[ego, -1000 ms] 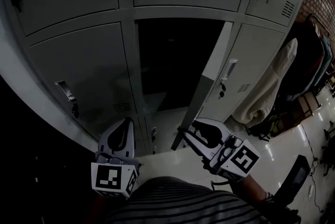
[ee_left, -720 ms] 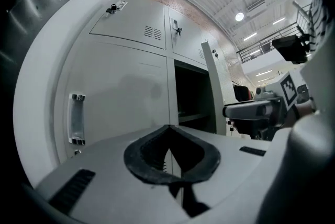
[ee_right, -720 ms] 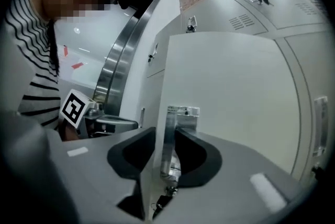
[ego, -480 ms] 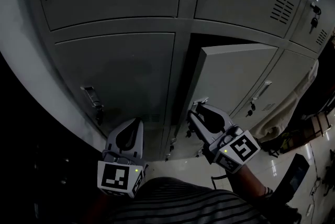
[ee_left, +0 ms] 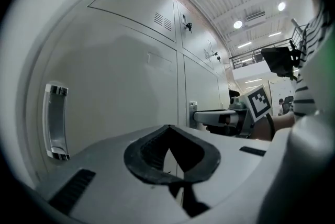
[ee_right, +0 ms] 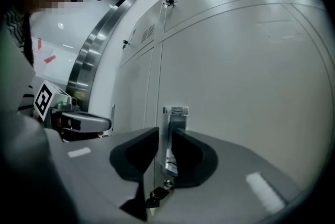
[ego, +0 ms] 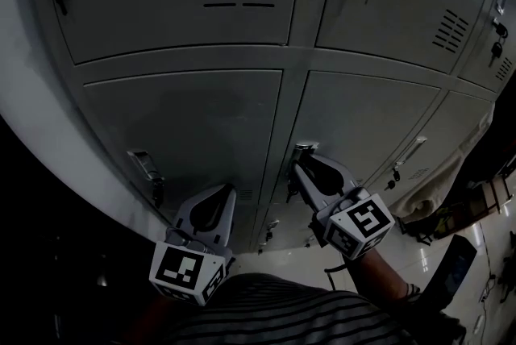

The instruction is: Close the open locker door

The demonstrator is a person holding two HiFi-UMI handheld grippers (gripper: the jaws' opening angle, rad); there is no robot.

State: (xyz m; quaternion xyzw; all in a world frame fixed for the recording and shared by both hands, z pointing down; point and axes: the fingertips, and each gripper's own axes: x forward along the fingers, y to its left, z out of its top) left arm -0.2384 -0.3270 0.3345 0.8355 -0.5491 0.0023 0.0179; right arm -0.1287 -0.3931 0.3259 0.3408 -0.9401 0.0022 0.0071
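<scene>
No text, number, brand or sign can be read in any view. The only printed marks are black-and-white square code patterns, one on the left cube (ego: 181,271) and one on the right cube (ego: 360,224). They are blocky shapes, not letters or digits.

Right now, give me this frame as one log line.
locker door: closed | right gripper: tips at door handle, jaws slightly apart | left gripper: shut, empty

Two grippers (ego: 228,192) (ego: 300,166); six locker doors (ego: 185,126).
</scene>
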